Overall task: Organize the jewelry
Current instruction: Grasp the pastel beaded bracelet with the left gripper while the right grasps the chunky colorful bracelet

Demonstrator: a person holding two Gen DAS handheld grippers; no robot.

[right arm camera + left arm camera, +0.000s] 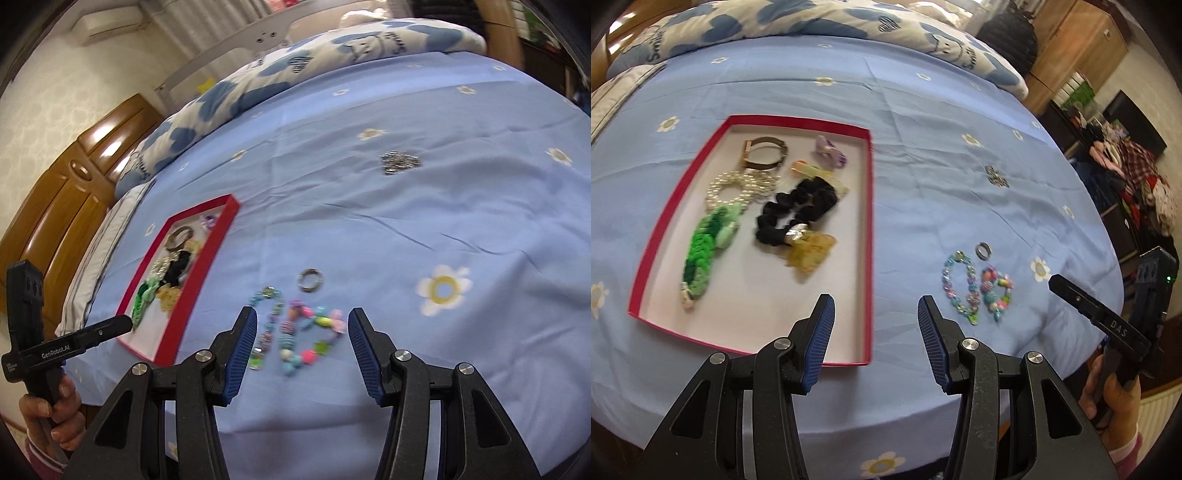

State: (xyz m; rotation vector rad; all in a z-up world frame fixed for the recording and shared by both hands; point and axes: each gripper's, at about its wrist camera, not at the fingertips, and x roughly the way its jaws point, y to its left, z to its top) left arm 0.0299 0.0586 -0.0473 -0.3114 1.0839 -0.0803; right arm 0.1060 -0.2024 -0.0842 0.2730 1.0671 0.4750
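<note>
A shallow red cardboard tray (pixel 753 122) with a pale floor lies on the bed (pixel 923 129), whose smooth blue sheet is printed with small white flowers. Inside the tray sit a crinkled black scrunchie (pixel 796 210), a knitted green band (pixel 705 243), a pearl bracelet (pixel 733 188), a metal bangle (pixel 764 155), a translucent yellow clip (pixel 809 251) and a purple piece (pixel 831 149) too blurred to name.

On the sheet right of the tray lie two looped bead bracelets side by side, a pale blue one (pixel 960 284) and a multicoloured one (pixel 310 339), with a plain metal ring (pixel 310 279) just beyond them and a small glittery silver piece (pixel 400 161) well apart, farther up the bed.

The left claw (pixel 875 321) is released, hanging over the tray's near right corner, the bracelets just to its right. The right claw (pixel 301 338) is also spread wide, with both bracelets lying between its ribbed blue pads (pixel 243 347).
</note>
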